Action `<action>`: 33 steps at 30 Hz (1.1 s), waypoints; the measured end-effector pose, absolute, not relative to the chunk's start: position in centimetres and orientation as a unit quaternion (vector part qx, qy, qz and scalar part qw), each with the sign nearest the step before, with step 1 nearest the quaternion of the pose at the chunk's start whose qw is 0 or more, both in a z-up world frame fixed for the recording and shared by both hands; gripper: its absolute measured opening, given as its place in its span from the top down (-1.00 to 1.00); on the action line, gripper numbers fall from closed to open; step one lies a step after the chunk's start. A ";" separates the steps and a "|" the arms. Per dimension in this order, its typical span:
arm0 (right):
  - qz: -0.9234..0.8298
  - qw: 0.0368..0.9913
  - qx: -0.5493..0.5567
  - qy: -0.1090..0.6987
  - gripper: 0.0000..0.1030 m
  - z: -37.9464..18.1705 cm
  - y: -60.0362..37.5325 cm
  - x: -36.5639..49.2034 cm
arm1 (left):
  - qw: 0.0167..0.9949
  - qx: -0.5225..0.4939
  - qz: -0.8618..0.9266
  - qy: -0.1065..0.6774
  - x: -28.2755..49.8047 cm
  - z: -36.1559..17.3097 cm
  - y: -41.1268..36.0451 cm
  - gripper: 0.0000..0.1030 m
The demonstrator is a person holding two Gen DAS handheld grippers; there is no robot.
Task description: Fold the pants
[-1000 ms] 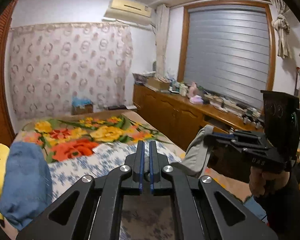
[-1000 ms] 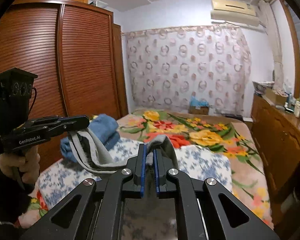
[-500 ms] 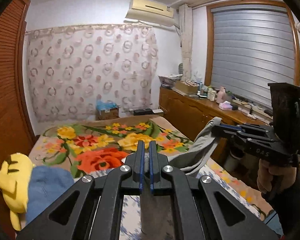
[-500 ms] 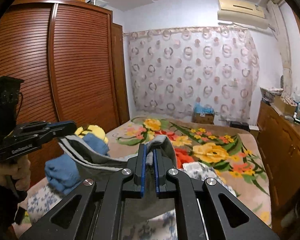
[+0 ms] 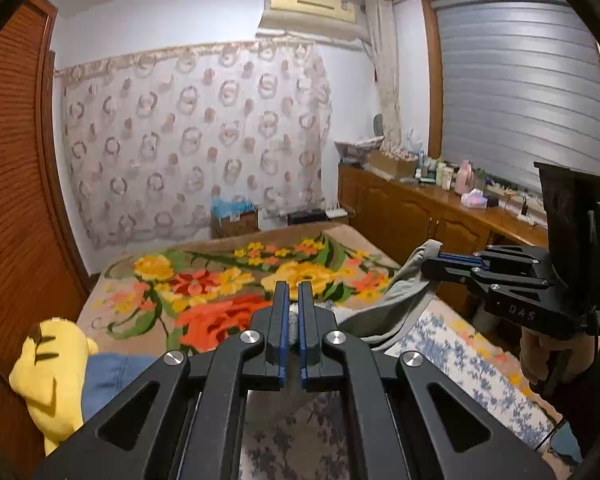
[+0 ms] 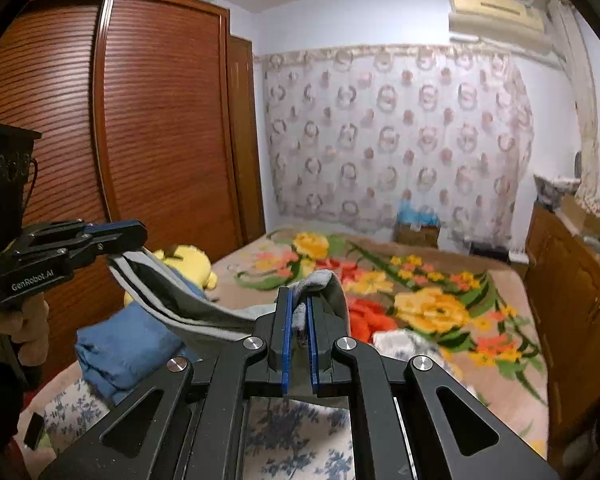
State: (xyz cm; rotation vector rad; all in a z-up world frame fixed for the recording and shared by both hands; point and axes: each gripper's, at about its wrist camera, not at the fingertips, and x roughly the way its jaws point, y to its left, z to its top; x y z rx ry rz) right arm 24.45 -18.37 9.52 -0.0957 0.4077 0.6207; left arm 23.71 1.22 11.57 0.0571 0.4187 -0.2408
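Grey pants [image 5: 396, 300] with a striped waistband [image 6: 168, 300] hang stretched in the air between my two grippers, above the bed. My left gripper [image 5: 293, 304] is shut on one part of the waistband; it also shows in the right wrist view [image 6: 134, 236]. My right gripper [image 6: 298, 316] is shut on the other part; it also shows in the left wrist view [image 5: 430, 264]. The rest of the pants hangs below, hidden by the gripper bodies.
The bed carries a floral blanket [image 5: 228, 280] and a blue-patterned sheet [image 5: 452, 352]. A folded blue cloth [image 6: 124, 352] and a yellow plush toy [image 6: 188, 260] lie at its left edge. A wooden wardrobe [image 6: 148, 128] stands left, a cluttered wooden cabinet [image 5: 428, 216] right.
Both grippers have risen with the pants, so the views tilt up and show more wall and less bed. The waistband stays stretched between them.
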 end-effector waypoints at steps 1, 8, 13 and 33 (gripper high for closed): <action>0.303 0.929 -0.048 0.206 0.87 9.0 -18.3 24.6 | 0.970 0.027 -0.118 0.213 23.5 10.9 1.4 0.91; 0.312 0.923 -0.054 0.218 0.87 8.9 -17.9 23.8 | 0.967 0.028 -0.116 0.224 21.3 10.0 1.2 0.91; 0.316 0.921 -0.053 0.221 0.87 9.0 -18.3 21.9 | 0.966 0.034 -0.118 0.228 19.3 9.4 1.0 0.91; 0.326 0.908 -0.068 0.255 0.87 6.9 -19.2 13.8 | 0.955 0.050 -0.137 0.258 12.2 4.8 0.1 0.91</action>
